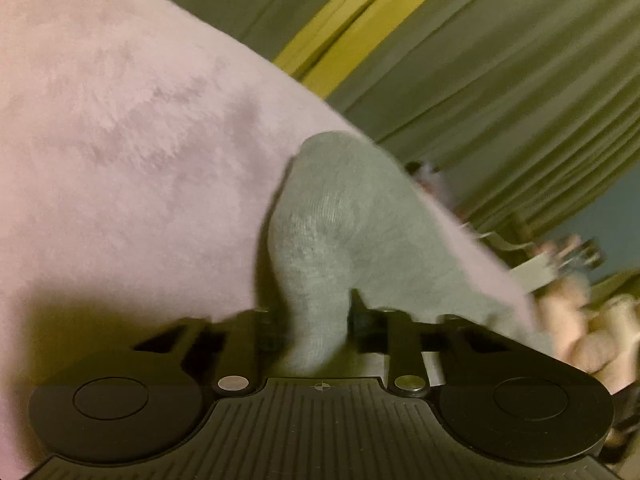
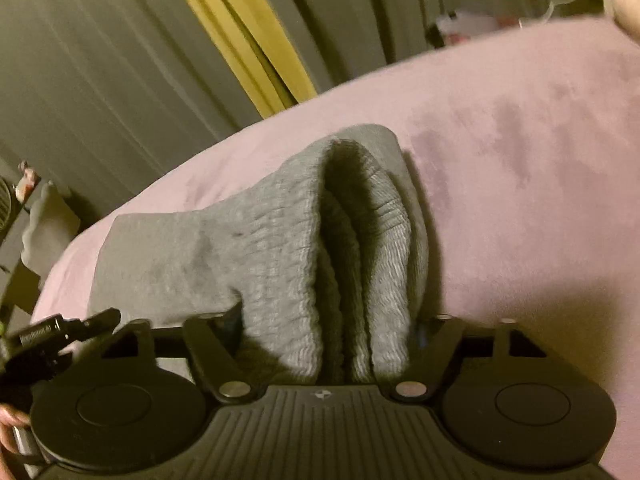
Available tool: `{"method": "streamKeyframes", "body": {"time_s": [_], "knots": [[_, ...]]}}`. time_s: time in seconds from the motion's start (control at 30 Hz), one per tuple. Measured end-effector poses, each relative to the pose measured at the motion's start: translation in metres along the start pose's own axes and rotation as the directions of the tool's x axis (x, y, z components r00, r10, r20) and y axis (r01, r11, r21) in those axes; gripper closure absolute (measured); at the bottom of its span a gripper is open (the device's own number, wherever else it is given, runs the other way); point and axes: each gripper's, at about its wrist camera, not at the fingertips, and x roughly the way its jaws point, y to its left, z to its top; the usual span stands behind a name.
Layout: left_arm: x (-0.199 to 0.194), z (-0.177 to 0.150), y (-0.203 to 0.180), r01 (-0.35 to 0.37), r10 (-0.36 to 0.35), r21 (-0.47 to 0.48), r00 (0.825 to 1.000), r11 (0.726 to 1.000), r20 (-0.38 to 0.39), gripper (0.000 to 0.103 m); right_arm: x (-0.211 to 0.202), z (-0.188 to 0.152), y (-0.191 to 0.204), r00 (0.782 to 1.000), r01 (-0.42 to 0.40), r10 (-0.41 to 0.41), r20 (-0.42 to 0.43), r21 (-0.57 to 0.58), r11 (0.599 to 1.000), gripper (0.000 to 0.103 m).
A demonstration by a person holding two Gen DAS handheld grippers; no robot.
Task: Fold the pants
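Grey knit pants [image 2: 280, 240] lie on the pink bed [image 2: 520, 160]; left gripper [image 1: 312, 320] and right gripper [image 2: 328, 328] fingers both pinch bunched cloth, mid-fold; next, carry it over evenly.

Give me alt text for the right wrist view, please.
The right gripper is shut on a bunched fold of the grey pants, which lie on a pink blanket. Grey curtains with a yellow strip hang behind, and the left gripper pokes in at the lower left.
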Motion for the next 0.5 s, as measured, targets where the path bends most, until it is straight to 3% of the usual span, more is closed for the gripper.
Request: {"method": "streamKeyframes", "body": {"time_s": [0.2,0.33,0.4,0.43,0.47,0.5], "knots": [[-0.021,-0.001,-0.025,0.071,-0.085,0.125,0.99,0.99,0.111,0.08,-0.025,0.01,0.017,0.995,-0.065,0.065,0.072,0.003,0.998,0.048],[-0.035,0.005,-0.037,0.068,-0.098,0.163,0.978,0.984,0.186,0.08,-0.039,0.023,0.033,0.983,-0.128,0.13,0.131,-0.025,0.992,0.049],[-0.038,0.007,-0.039,-0.022,-0.019,0.181,0.976,0.983,0.219,0.074,-0.041,0.031,0.038,0.978,-0.135,0.14,0.156,-0.042,0.99,0.048],[-0.037,0.007,-0.038,-0.069,0.028,0.171,0.971,0.983,0.236,0.061,-0.039,0.035,0.04,0.977,-0.13,0.137,0.162,-0.051,0.99,0.045],[-0.037,0.006,-0.034,-0.135,0.094,0.143,0.961,0.981,0.258,0.048,-0.036,0.039,0.041,0.982,-0.1,0.109,0.155,-0.067,0.993,0.034],[-0.038,0.004,-0.031,-0.203,0.161,0.125,0.945,0.971,0.284,0.043,-0.033,0.041,0.04,0.988,-0.048,0.06,0.145,-0.085,0.995,0.019]]}}
